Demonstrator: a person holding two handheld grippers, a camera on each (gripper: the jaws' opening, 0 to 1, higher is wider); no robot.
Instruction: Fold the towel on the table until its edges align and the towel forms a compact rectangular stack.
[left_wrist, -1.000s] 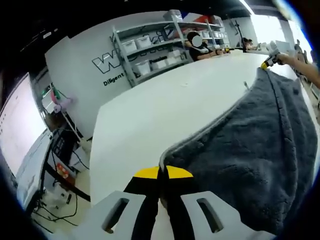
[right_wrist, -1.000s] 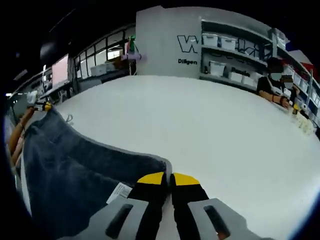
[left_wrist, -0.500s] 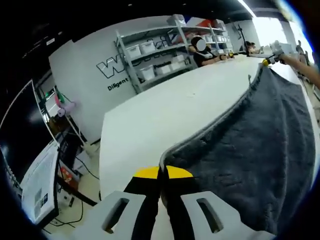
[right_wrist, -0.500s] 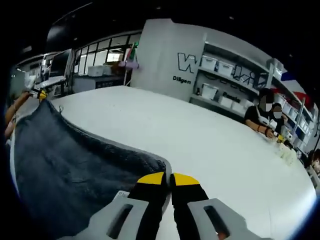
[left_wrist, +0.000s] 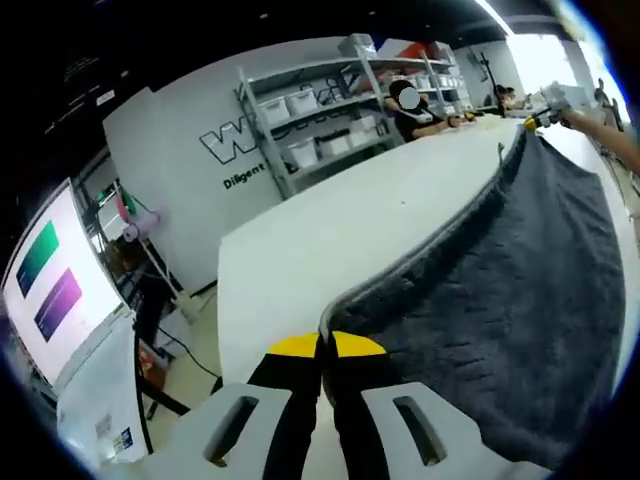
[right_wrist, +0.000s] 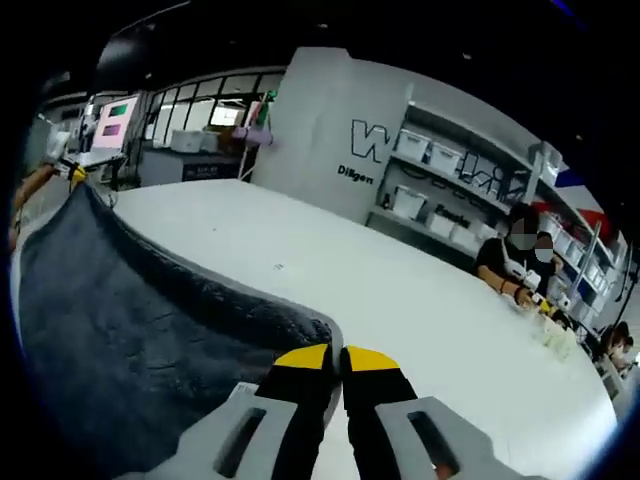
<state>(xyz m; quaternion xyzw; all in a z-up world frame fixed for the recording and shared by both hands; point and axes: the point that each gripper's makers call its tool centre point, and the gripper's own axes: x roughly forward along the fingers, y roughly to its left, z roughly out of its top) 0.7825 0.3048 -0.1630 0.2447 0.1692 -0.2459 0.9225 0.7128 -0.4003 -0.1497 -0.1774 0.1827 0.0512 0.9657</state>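
Left hand-held gripper (left_wrist: 325, 345) clamped on one corner of the grey towel (left_wrist: 520, 290), yellow-tipped jaws pressed together over the bound edge. Right hand-held gripper (right_wrist: 338, 358) pinched tight on another corner of the same towel (right_wrist: 110, 320), jaws likewise closed with no gap between the tips. Towel stretched between the two, hanging as a broad dark sheet above the white table (left_wrist: 340, 230) and running from each grip toward the far corner. Seen far off in the left gripper view, at the upper right: the right hand-held gripper at the towel's other corner, with part of a forearm beside it. Seen far off in the right gripper view, at the upper left: the left hand-held gripper, small and yellow-tipped, at the opposite corner. Towel edge trimmed in paler grey, curving up from the table side; whether the lower part touches the table cannot be told. Beyond the table, a grey wall (left_wrist: 190, 130) with large white lettering, and metal shelves (left_wrist: 320, 105) stacked with white bins. Seated person (right_wrist: 510, 265) in dark clothes at the table's far side. Lit screen (left_wrist: 45, 280) with green and purple blocks at the left of the left gripper view, cables on the floor below it.
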